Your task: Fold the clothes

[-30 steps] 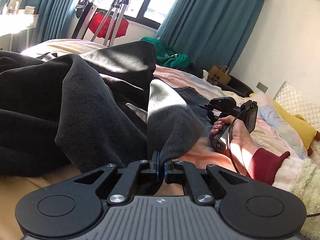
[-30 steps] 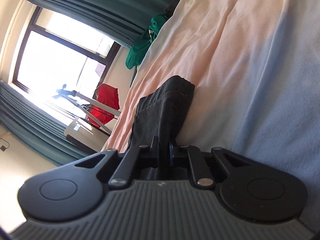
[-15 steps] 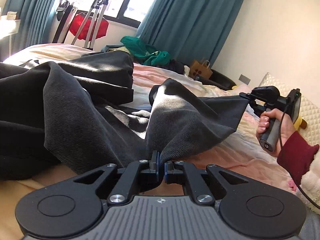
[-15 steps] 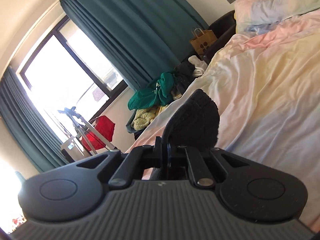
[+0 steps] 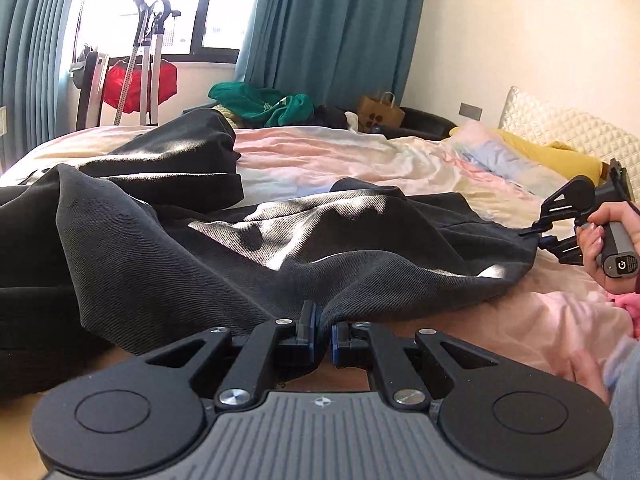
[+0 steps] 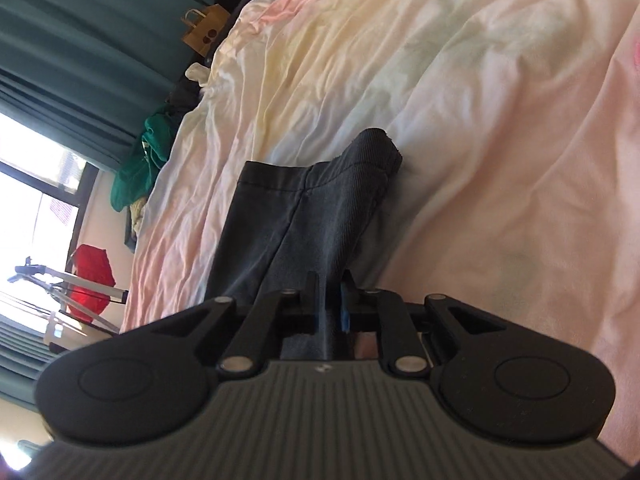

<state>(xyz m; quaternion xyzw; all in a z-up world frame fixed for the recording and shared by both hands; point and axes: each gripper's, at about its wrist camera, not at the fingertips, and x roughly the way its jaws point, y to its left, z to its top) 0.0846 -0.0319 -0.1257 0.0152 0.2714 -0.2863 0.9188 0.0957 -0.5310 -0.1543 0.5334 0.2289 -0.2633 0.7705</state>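
Dark grey twill, the garment (image 5: 224, 264) lies spread and rumpled across the bed (image 5: 360, 160), sunlit in patches. In the left wrist view the left hand-held gripper (image 5: 321, 330) sits low at the near edge, level, its fingers closed on a pinch of the cloth's hem. To the right, a hand (image 5: 604, 248) grips the handle of the right hand-held gripper (image 5: 534, 240), which points leftward and meets the garment's far corner, pulling that edge out over the pastel sheet. Behind the bed are teal curtains (image 5: 332, 24), a green pile (image 5: 264, 104) and a paper bag (image 5: 380, 114).

In the right wrist view the camera is rolled sideways, so the bed runs diagonally. The right hand-held gripper (image 6: 329, 304) is nearly closed, with a fold of the garment (image 6: 304, 216) clamped between its fingers; the cloth stretches away from it over the sheet (image 6: 500, 120), ending in a stitched hem and a ribbed cuff.
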